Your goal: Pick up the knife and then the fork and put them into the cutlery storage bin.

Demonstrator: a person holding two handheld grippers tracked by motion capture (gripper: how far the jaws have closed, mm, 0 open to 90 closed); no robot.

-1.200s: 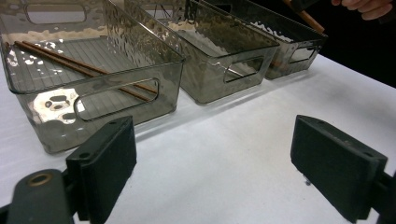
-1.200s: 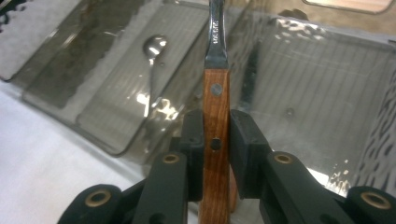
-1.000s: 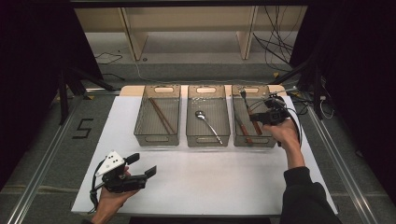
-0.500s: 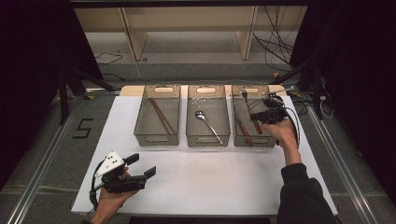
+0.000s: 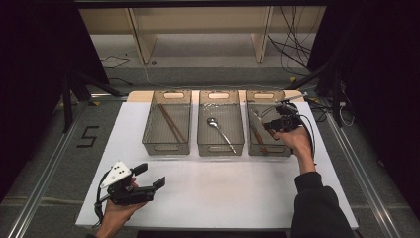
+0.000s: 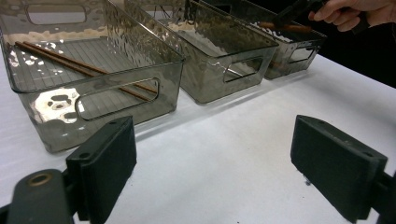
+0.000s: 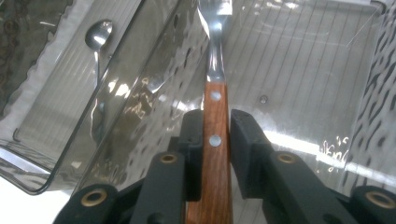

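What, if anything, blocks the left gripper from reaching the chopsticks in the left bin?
Probably nothing: yes, it looks reachable. The left gripper, jaws open, sits before the left bin; the chopsticks lie alone on its floor, the top open, bare table between.

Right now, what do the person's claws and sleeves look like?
Both claws are black. The left claw has chunky block-shaped pads, a grey three-cornered plate on top and a trailing black cable. The right claw has brass-coloured rivets in its jaw links. The right arm wears a dark sleeve.
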